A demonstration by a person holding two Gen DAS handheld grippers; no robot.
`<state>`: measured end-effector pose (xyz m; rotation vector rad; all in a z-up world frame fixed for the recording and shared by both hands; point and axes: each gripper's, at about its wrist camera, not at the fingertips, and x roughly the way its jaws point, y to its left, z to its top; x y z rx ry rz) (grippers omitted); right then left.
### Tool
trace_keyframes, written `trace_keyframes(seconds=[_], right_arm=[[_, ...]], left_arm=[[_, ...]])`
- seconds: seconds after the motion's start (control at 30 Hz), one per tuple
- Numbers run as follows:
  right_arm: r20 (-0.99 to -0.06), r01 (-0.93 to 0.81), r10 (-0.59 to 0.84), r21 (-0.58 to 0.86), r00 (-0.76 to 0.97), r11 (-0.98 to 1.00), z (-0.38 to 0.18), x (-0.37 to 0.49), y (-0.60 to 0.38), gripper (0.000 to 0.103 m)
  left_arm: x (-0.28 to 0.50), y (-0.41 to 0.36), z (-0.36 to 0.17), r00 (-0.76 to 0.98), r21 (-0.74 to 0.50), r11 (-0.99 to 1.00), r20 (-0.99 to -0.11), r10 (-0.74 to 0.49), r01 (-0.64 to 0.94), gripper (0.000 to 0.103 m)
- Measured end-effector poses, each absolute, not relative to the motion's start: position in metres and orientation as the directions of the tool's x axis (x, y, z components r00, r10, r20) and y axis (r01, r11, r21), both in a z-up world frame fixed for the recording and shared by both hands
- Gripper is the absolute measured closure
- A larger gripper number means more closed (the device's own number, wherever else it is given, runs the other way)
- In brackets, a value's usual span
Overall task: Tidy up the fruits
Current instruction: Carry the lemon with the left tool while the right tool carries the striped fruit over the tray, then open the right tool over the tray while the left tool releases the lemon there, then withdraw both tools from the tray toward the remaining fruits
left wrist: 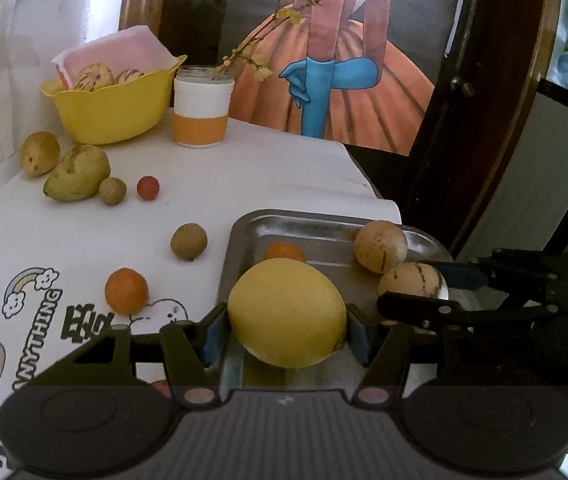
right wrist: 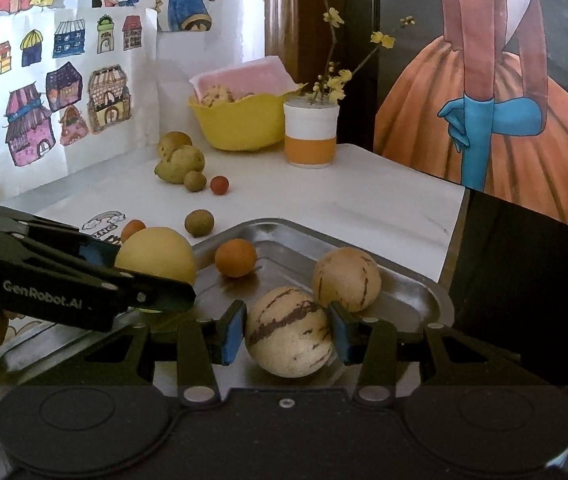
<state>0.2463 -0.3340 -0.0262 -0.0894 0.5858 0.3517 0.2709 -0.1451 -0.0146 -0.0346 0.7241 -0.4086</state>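
We see the left gripper (left wrist: 287, 334) clenched on a yellow lemon (left wrist: 286, 312) over the steel tray (left wrist: 240, 236). The right gripper (right wrist: 287, 334) brackets a striped pepino melon (right wrist: 288, 332); it seems gripped, though contact is unclear.

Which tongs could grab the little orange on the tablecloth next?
Probably left. The left tongs sit nearer that orange but grip the yellow fruit; the right tongs straddle a striped melon, farther away.

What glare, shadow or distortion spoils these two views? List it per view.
Left wrist: fisheye bends the door frame into a curve; dark vignette in the corners; the metal tray shows dull reflections; the left gripper with its lemon looks soft. Right wrist: the wall drawings bow outward; bright patches on the tray rim; the striped melon shades the tray beneath.
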Motion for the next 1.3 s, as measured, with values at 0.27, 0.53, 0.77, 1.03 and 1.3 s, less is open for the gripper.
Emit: trace_keyframes(seconds=[0.27,0.53,0.77,1.03,1.3], right_arm=[[-0.543,-0.356,0.295,-0.008,0.786,0.934,-0.027,0.246,-0.33,0.056],[-0.534,-0.352,0.296,-0.002,0.792,0.936,-0.025,0.24,-0.331,0.045],[-0.484,-0.322,0.287,0.012,0.826,0.947,-0.006,0.216,-0.331,0.026],[-0.413,-0.298,0.292,0.051,0.863,0.953,0.025,0.165,-0.327,0.001],[-0.405,-0.274,0.266,0.041,0.875,0.961,0.043,0.105,-0.312,0.001]], left_arm=[[0.271,-0.15,-0.015,0.674,-0.146,0.921,-0.642,-0.365,0.36,0.038],[0.267,-0.14,-0.009,0.681,-0.196,0.918,-0.621,-0.389,0.345,0.03],[0.244,-0.122,0.013,0.739,-0.22,0.922,-0.551,-0.387,0.318,0.013],[0.196,-0.092,0.04,0.805,-0.233,0.933,-0.475,-0.356,0.275,0.0],[0.142,-0.066,0.052,0.821,-0.214,0.941,-0.463,-0.335,0.263,0.0]])
